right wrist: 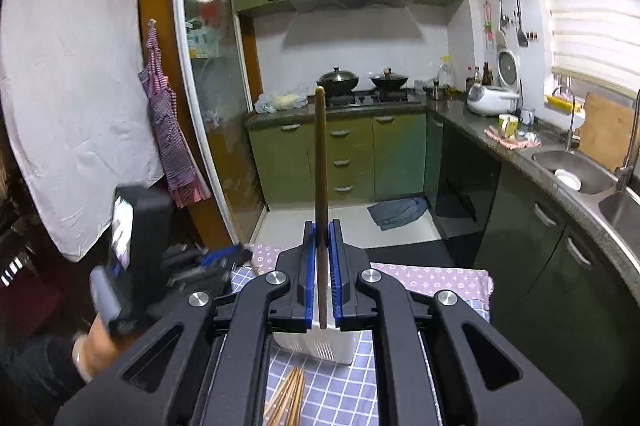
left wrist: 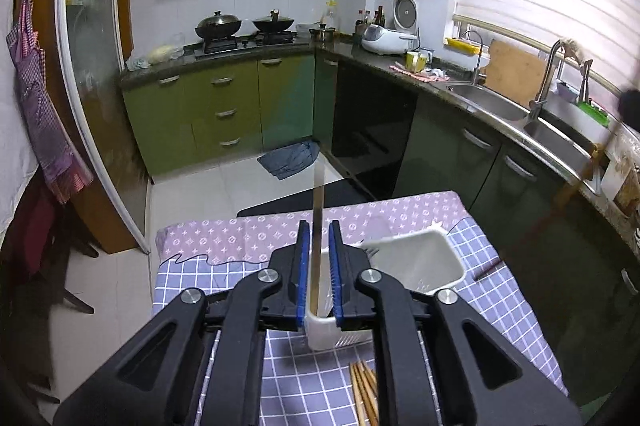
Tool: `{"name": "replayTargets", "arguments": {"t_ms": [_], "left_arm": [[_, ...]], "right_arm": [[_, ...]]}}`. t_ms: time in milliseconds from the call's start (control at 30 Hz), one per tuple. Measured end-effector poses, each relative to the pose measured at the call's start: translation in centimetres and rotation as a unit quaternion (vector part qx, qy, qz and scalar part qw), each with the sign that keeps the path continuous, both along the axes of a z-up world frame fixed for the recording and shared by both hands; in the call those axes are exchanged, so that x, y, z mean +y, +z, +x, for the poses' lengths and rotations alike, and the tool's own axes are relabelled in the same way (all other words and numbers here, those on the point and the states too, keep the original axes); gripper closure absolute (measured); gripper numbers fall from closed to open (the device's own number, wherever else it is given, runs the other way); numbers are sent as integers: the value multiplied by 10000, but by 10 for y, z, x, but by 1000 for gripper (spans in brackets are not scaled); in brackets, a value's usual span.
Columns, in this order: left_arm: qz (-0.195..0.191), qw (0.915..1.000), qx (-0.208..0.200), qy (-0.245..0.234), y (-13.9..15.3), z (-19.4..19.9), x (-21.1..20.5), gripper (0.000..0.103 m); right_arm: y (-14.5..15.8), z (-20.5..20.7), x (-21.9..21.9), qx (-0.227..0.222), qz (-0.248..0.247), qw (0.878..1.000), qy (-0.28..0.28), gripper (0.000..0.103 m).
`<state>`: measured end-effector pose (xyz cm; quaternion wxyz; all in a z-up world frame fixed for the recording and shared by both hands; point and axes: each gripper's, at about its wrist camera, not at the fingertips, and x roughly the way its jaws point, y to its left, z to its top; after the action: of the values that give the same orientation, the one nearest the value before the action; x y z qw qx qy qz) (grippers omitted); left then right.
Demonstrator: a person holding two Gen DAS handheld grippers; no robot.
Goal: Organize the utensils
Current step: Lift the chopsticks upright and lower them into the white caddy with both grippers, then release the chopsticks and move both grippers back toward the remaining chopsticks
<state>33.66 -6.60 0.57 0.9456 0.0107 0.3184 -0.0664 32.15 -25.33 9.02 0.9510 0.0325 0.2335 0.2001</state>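
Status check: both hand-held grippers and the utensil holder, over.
Left hand-held gripper shut on flat metal utensil handle. Right hand-held gripper shut on brown wooden stick. White plastic holder below; nothing blocking.

You've got two lidded woks (left wrist: 218, 24) on the far gas hob, a white rice cooker (left wrist: 387, 39) right of them w/ a yellow mug (left wrist: 414, 61) nearer. Steel sink (left wrist: 486, 101) along the right counter, checked apron (right wrist: 170, 130) hanging left, blue cloth (left wrist: 289, 159), maybe a rag, on the floor.
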Motion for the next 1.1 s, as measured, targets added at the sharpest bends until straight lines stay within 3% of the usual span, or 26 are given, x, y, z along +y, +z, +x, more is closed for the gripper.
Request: {"name": "replayTargets", "arguments": {"t_ms": [200, 467, 667, 900, 1000, 1100], "left_arm": [[-249, 9995, -197, -40, 7, -30, 17, 68], [-79, 9993, 43, -360, 0, -75, 17, 67], [-8, 9977, 497, -460, -16, -88, 11, 67], [153, 9871, 1501, -531, -68, -81, -7, 67], [233, 9803, 1889, -524, -93, -79, -13, 67], [287, 9688, 2406, -519, -123, -77, -17, 71]], "right_arm": [[-31, 55, 11, 451, -96, 9988, -153, 95], [-82, 85, 23, 949, -370, 9945, -245, 95], [-79, 65, 13, 834, -355, 9956, -250, 91], [-61, 3, -1, 618, -333, 9975, -6, 88], [-77, -31, -9, 738, -433, 9962, 168, 78], [-115, -53, -23, 1104, -595, 9919, 183, 78]]}}
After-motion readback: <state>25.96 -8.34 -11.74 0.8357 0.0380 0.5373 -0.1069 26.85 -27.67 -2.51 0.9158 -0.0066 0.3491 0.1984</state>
